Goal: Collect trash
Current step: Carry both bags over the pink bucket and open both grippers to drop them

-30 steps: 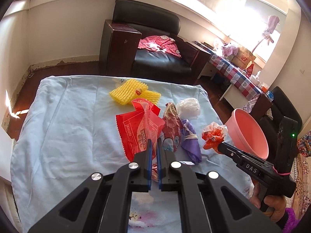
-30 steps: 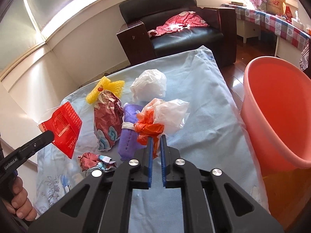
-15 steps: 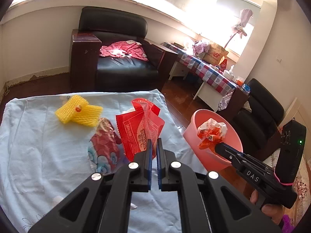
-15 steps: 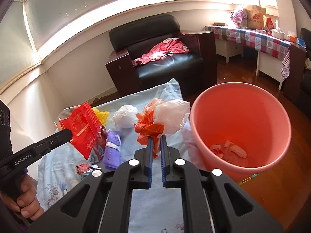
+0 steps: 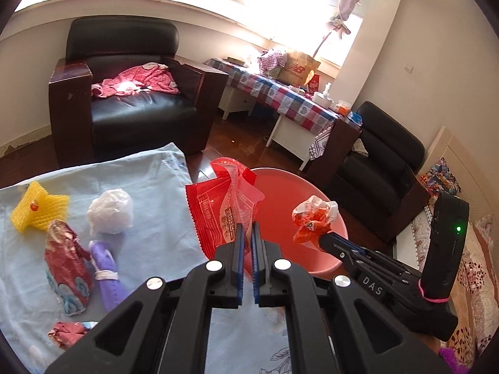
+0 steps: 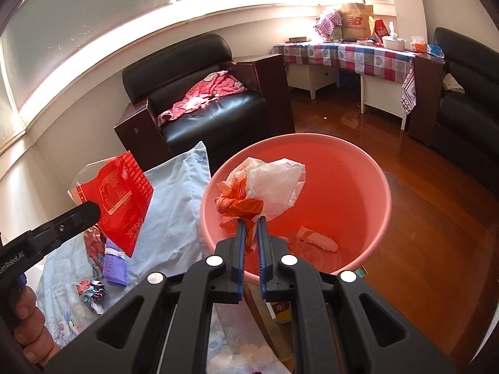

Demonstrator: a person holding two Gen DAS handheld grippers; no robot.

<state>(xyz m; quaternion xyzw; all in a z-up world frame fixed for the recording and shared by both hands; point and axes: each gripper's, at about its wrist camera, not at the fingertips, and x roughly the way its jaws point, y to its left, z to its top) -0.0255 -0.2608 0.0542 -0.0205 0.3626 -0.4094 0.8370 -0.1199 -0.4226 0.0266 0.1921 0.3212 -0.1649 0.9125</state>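
My left gripper (image 5: 246, 233) is shut on a red snack wrapper (image 5: 218, 208) and holds it in the air at the table's right edge, beside the pink basin (image 5: 274, 193). My right gripper (image 6: 251, 227) is shut on a crumpled orange-and-white plastic bag (image 6: 265, 187) and holds it over the pink basin (image 6: 358, 168), which has a few scraps at its bottom. The right gripper with the bag (image 5: 313, 218) also shows in the left wrist view; the wrapper (image 6: 121, 193) shows in the right wrist view.
On the blue tablecloth (image 5: 149, 187) lie a yellow foam net (image 5: 37, 210), a white crumpled bag (image 5: 110, 210), a red-and-blue foil packet (image 5: 67, 265), a purple roll (image 5: 107, 271) and a small foil scrap (image 5: 67, 335). A black armchair (image 5: 131, 93) stands beyond the table.
Both grippers have swung right with their loads, from over the table towards the basin. The orange-and-white bag now hangs over the basin's inside; the red wrapper is at the table's right edge.
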